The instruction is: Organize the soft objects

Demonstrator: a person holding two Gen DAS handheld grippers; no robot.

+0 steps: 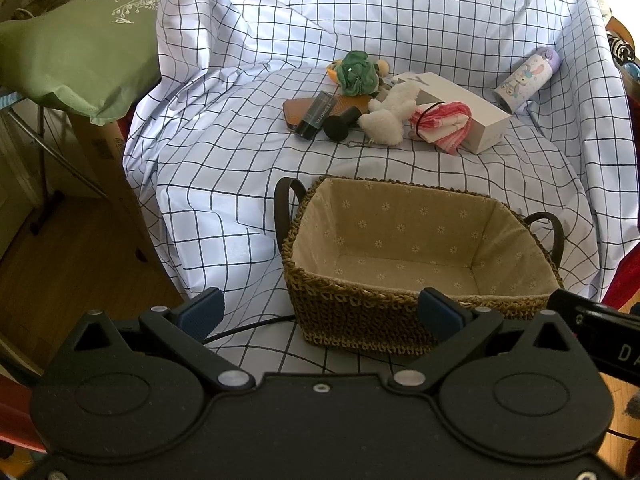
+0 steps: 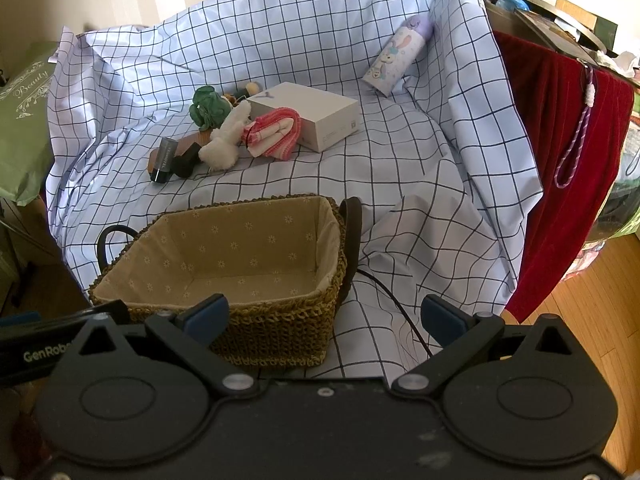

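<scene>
Behind the empty basket (image 1: 420,264) (lined, two handles) sits the white plush (image 1: 386,114); left gripper (image 1: 320,314) and right gripper (image 2: 324,316) both spread apart, holding nothing.

You can read "Beauty" in white script on the green bag (image 1: 76,40) at far left. "GenRob" shows, cut off, on the black device (image 2: 44,354) at your left edge. The grey tube's (image 1: 316,114) lettering is too small to read.
</scene>
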